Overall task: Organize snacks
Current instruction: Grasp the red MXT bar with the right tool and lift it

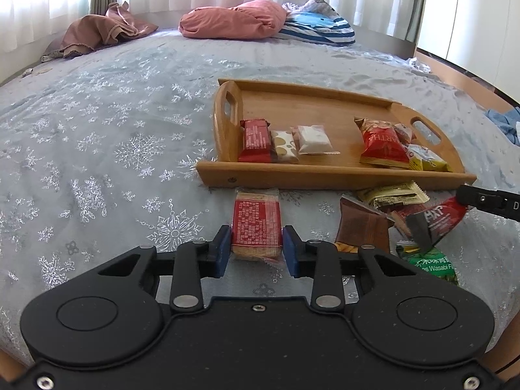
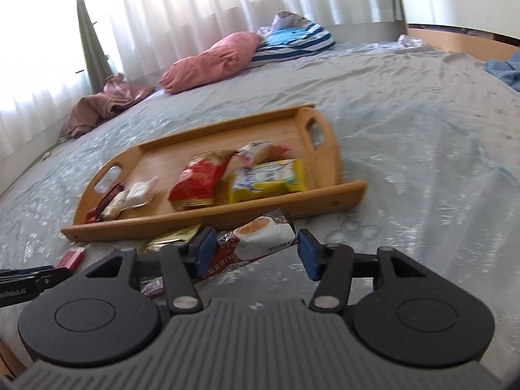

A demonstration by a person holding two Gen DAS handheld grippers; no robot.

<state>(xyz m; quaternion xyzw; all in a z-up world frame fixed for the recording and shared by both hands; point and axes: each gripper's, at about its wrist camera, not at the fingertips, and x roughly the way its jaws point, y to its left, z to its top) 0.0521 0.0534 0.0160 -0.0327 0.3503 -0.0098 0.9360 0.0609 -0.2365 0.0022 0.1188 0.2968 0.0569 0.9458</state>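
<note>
The left gripper (image 1: 256,247) has its blue pads (image 1: 223,249) pressed on both long edges of a red cracker pack (image 1: 256,224), near the end closest to it; the pack lies flat on the bedspread (image 1: 97,162), just in front of the wooden tray (image 1: 325,175). It looks light and fairly stiff, a flat block in thin film, so a hold across its width should carry it, though hard squeezing could crush what is inside.

The right gripper (image 2: 256,250) is clamped across a coffee sachet (image 2: 260,237), which seen from the left gripper's camera hangs crumpled and clear of the bedspread. That one is soft, slick and nearly weightless; it buckles between the pads, so I would expect it to flop and perhaps slip if swung fast.

Beside it lie a brown packet (image 1: 360,227), a gold packet (image 1: 390,195) and a green wasabi bag (image 1: 432,265), overlapping in a loose heap.

In the tray, small bars sit at the left end and a red bag (image 1: 380,143) with a yellow pack (image 1: 425,159) at the right, leaving bare wood in the middle
</note>
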